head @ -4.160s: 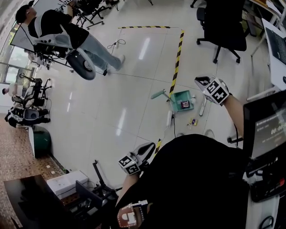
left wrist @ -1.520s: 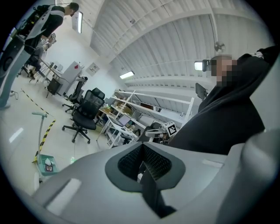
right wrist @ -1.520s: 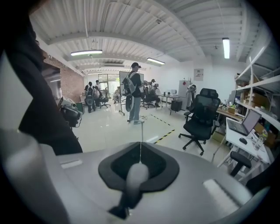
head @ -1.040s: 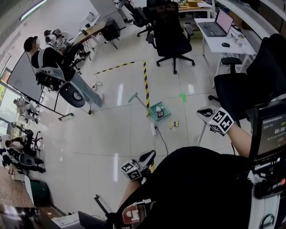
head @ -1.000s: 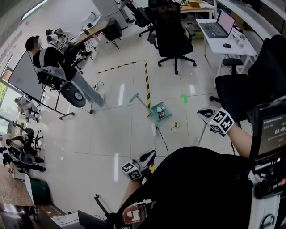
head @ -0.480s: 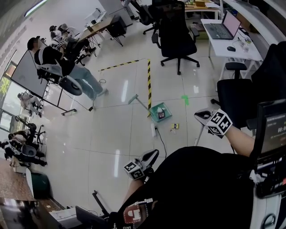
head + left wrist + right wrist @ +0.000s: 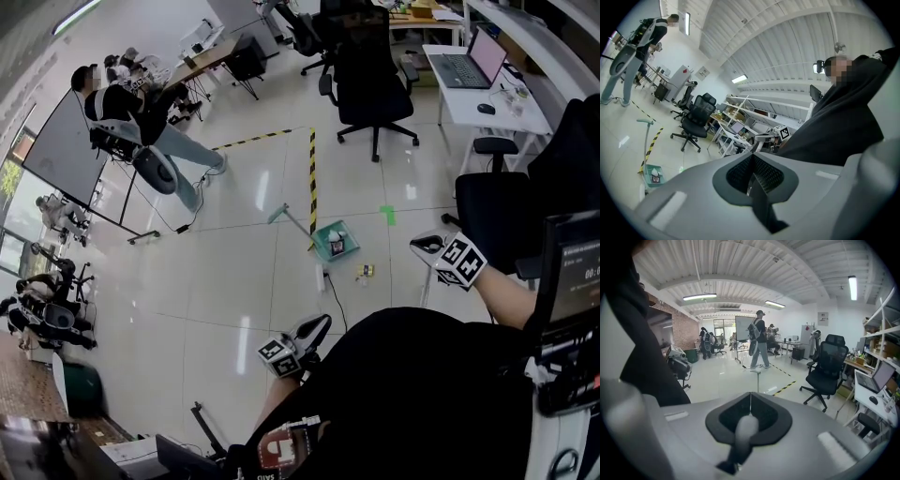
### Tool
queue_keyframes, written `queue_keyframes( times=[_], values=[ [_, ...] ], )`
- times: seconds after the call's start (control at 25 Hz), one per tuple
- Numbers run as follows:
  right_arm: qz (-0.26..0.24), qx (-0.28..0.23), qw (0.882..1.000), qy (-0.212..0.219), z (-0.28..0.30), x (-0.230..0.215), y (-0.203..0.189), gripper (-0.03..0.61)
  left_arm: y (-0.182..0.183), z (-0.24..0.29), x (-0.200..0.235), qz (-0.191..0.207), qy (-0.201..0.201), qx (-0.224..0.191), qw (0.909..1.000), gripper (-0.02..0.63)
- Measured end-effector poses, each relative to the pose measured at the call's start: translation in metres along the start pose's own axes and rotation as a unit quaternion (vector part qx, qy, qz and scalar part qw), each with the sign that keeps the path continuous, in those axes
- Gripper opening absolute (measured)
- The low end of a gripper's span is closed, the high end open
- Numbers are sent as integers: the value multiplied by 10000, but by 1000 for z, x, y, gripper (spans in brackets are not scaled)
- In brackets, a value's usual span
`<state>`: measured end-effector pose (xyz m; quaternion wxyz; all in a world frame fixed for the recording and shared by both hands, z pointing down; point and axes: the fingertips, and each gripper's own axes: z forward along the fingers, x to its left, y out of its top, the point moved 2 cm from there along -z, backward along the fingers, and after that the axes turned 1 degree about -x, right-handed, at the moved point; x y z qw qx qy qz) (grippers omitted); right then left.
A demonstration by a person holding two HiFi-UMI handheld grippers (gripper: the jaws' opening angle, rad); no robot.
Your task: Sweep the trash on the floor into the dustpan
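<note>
Open floor (image 7: 234, 281) lies left of the dustpan (image 7: 326, 236). Yellow-black tape (image 7: 311, 178) runs up to it, with an office chair (image 7: 367, 75) well beyond. Trash (image 7: 364, 272) sits just beside the dustpan, too small to identify. A white stick (image 7: 424, 286) is below the right gripper (image 7: 419, 246); held or not, unclear. Right jaws are pressed together, arm reaching forward. Left gripper (image 7: 317, 326) jaws are together too, empty, tucked near the torso.
</note>
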<state>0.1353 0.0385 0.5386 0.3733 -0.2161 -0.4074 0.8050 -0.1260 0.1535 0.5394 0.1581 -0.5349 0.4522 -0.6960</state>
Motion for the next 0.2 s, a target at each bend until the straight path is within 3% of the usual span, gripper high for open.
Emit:
queue_keyframes(
  times=[0.2],
  values=[
    [-5,-13,10000,-60,0,-5,1,0,7,3,0,-13,-29,-38,10000,0]
  ],
)
